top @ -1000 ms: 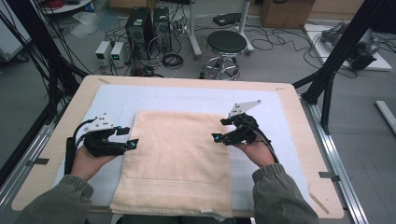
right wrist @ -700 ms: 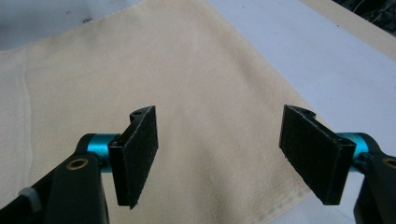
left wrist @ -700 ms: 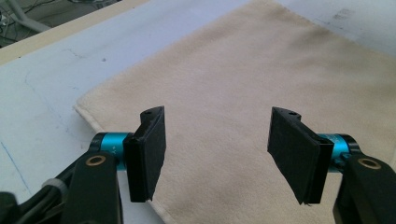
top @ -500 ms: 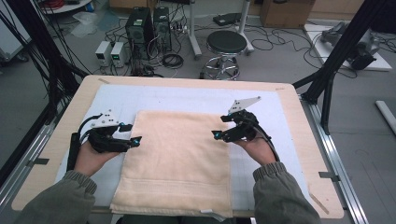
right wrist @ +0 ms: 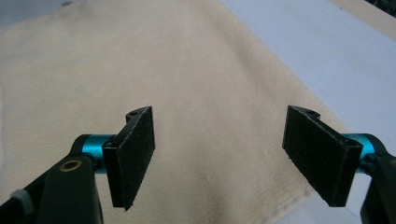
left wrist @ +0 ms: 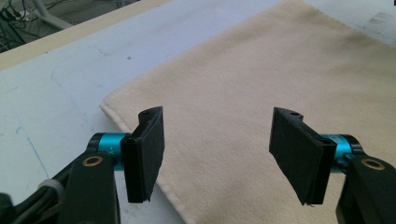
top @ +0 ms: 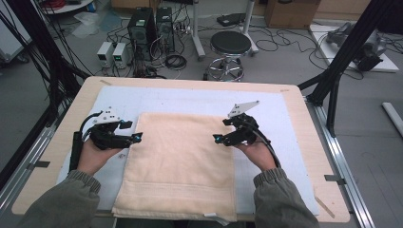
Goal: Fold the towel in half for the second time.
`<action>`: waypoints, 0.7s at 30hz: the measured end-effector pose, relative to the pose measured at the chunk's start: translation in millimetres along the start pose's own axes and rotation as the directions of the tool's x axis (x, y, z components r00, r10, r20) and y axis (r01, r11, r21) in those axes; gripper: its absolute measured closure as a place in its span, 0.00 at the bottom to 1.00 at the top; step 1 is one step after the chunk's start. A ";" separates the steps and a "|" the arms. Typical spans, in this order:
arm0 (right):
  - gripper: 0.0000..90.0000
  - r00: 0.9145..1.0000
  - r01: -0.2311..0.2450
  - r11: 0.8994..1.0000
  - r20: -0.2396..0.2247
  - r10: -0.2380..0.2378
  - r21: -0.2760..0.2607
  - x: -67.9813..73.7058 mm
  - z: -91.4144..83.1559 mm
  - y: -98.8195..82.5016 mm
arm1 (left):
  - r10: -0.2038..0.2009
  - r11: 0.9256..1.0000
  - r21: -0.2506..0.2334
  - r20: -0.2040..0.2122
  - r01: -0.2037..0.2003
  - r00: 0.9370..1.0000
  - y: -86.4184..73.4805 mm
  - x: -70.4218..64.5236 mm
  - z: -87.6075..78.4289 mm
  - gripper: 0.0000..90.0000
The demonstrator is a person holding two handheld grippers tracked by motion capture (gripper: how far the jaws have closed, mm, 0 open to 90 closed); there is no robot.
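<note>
1. Nearest, two olive-green sleeves (top: 59,206) come in from the bottom edge of the high view, each hand holding a black gripper over the desk (top: 304,109).
2. A cream towel (top: 180,161) lies flat on a pale blue mat (top: 190,99) in the middle of the desk, its near hem reaching the desk's front edge.
3. The left gripper (top: 137,137) sits at the towel's left edge, pointing inward; in the left gripper view its jaws stand wide apart and empty, straddling that edge near the far left corner (left wrist: 109,100).
4. The right gripper (top: 216,138) sits over the towel's right side, pointing inward; in the right gripper view its jaws are likewise spread and hold nothing, with the towel's right edge (right wrist: 299,93) running beneath them.
5. Farther off, on the floor beyond the desk, stand a round black stool (top: 230,43), two computer towers (top: 151,28) and tangled cables (top: 176,61).
</note>
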State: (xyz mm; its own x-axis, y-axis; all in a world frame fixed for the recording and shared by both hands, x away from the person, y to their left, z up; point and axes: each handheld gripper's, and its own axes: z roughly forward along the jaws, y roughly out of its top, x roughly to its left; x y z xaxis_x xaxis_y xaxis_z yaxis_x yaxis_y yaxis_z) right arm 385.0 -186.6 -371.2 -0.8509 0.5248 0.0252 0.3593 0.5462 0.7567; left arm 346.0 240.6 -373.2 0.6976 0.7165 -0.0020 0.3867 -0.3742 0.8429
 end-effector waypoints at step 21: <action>0.28 0.982 -0.150 0.988 0.122 0.146 0.026 -64.8 29.0 -14.4 | -0.081 0.993 0.077 -0.142 0.093 0.987 6.4 57.8 72.7 0.46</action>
State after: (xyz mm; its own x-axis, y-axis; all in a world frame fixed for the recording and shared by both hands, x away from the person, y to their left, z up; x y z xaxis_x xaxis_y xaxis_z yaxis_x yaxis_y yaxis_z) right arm 446.1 -209.6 -402.7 -0.7361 0.6745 0.0557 0.4929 0.4779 0.7271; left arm 432.6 236.9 -407.0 0.5710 0.8209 0.0058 0.4953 -0.3502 0.7950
